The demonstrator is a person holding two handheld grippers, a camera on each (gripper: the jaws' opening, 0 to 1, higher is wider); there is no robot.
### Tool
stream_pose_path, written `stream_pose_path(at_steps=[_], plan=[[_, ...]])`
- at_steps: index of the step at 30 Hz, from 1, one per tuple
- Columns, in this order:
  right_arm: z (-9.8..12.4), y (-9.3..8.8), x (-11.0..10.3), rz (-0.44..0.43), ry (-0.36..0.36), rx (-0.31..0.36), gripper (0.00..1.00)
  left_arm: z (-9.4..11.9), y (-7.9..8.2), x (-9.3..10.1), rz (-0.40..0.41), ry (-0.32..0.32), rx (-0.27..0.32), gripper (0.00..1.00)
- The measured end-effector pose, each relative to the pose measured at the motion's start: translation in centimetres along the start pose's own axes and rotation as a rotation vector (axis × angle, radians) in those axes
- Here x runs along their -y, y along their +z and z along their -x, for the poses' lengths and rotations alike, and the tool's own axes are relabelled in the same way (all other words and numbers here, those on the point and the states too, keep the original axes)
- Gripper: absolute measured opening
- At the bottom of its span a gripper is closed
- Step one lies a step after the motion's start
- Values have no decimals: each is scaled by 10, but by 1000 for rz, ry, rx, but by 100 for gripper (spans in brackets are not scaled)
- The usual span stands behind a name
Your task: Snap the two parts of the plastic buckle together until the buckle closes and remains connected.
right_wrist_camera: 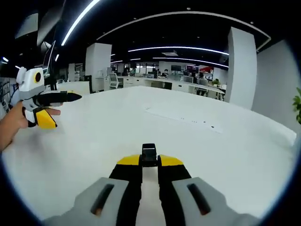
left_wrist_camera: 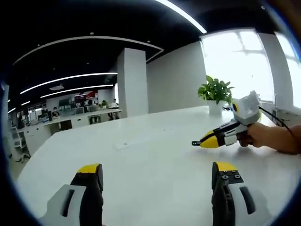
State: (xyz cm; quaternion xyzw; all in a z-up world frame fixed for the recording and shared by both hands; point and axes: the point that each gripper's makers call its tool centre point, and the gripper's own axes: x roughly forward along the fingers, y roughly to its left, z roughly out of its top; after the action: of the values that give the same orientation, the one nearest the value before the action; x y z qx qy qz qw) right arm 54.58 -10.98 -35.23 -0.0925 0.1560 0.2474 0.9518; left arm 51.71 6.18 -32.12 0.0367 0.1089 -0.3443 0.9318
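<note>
White table [right_wrist_camera: 225, 155] in a big open office, both grippers hovering over it.

Right gripper [right_wrist_camera: 149, 161] has its jaws pinched nearly closed on a small black buckle piece [right_wrist_camera: 149, 151], sticking out past the yellow tips. Left gripper [left_wrist_camera: 157, 172] is spread wide, gripping nothing. Relative to the potted plant [left_wrist_camera: 215, 91], the right gripper sits just in front, held in a hand [left_wrist_camera: 270, 136].
</note>
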Motion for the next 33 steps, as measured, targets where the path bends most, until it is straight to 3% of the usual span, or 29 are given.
stream_pose_path(at_steps=[13, 21, 33], plan=[[-27, 8, 6, 0, -6, -8, 10, 3, -4, -4, 18, 17, -7, 97], [-50, 17, 8, 4, 22, -3, 10, 2, -15, 0, 21, -16, -39, 96], [-75, 29, 18, -7, 12, 2, 10, 1, -10, 5, -2, -39, -29, 97]])
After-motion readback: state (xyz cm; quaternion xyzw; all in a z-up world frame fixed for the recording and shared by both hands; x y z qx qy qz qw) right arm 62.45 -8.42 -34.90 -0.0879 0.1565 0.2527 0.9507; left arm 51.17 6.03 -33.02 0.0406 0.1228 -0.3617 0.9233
